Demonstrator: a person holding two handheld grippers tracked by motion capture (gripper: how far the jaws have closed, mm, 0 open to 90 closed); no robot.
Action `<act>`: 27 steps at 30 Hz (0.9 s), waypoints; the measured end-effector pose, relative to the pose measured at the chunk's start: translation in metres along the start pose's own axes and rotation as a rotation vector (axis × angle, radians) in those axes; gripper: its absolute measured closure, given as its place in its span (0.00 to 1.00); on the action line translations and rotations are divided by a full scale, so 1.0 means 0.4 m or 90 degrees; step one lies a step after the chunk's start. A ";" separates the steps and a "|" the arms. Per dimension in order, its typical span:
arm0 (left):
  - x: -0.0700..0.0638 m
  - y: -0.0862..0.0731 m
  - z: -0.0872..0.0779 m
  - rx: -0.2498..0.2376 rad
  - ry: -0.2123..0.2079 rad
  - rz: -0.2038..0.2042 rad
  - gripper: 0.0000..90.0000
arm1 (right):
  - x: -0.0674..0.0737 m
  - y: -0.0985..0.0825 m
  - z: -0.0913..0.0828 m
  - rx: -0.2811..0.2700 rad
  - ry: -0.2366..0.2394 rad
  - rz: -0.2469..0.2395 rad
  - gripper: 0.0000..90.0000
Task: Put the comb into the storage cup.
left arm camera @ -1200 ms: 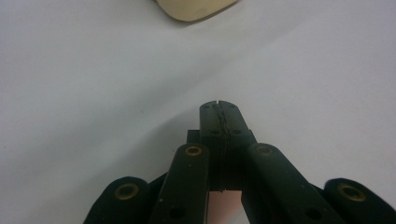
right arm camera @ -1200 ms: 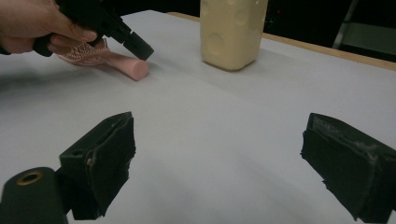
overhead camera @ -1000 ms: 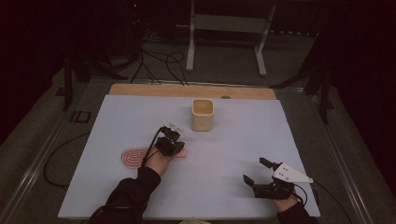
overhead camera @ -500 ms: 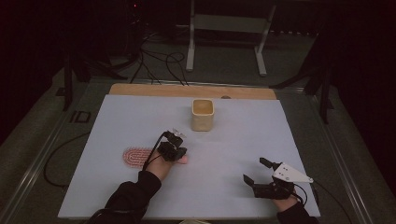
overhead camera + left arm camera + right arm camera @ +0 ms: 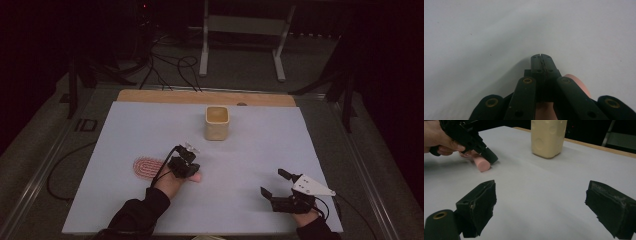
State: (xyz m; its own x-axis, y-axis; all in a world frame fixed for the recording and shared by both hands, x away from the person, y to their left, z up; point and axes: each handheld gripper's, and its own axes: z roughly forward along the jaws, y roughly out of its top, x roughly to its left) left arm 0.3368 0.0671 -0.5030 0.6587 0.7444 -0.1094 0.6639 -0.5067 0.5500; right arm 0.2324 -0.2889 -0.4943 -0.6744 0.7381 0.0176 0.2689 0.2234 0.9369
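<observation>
Hovering: left gripper (image 5: 192, 159) closed above brush (image 5: 148, 167) | right gripper (image 5: 277, 183) spread

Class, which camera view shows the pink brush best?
The high view: the brush shows its ribbed oval head and handle end. The right gripper view shows just the handle end under the left gripper; the left gripper view, a pink sliver.

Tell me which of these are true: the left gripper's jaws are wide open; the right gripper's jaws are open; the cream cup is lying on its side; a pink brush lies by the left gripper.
1. The left gripper has jaws wide open. False: they are shut together, tips down by the pink brush's handle.
2. The right gripper has open jaws. True, with nothing between them.
3. The cream cup lies on its side. False: it stands upright.
4. A pink brush lies by the left gripper. True.
</observation>
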 end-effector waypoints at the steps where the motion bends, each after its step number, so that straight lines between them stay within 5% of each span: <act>1: -0.001 -0.002 -0.001 -0.001 -0.001 -0.001 1.00 | 0.000 0.000 0.000 0.000 0.000 0.003 0.11; 27: -0.050 -0.065 -0.044 0.026 -0.022 0.040 1.00 | 0.002 0.001 -0.001 0.001 0.000 -0.001 0.11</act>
State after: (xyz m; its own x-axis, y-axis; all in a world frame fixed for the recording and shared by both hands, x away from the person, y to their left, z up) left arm 0.3000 0.0732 -0.5006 0.7108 0.6955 -0.1054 0.6348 -0.5696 0.5222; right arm 0.2318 -0.2885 -0.4937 -0.6744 0.7381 0.0165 0.2693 0.2251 0.9364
